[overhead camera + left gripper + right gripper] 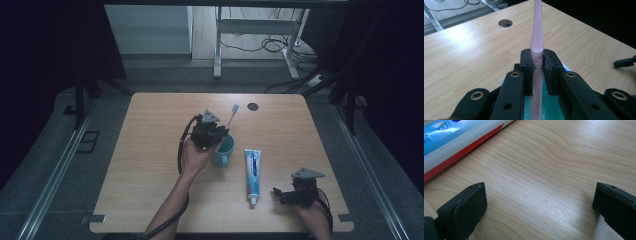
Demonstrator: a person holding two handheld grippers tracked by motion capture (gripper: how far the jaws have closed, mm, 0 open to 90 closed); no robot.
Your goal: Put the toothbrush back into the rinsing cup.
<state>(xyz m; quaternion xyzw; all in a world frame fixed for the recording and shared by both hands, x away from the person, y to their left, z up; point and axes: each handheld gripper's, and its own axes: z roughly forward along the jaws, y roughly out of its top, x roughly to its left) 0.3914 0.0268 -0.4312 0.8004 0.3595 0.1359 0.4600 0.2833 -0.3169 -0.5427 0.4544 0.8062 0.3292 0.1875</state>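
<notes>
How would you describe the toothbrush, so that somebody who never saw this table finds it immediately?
Look at the wooden table and find the teal mug near its middle. Directly over the mug, the left gripper is shut on a thin pink toothbrush, whose head points away from the person. Unlike the toothpaste tube lying flat to the right, it is slim, pink and held off the table.

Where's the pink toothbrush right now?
High view, centre: the pink toothbrush is clamped in the left gripper above the teal mug, left of the toothpaste tube.
</notes>
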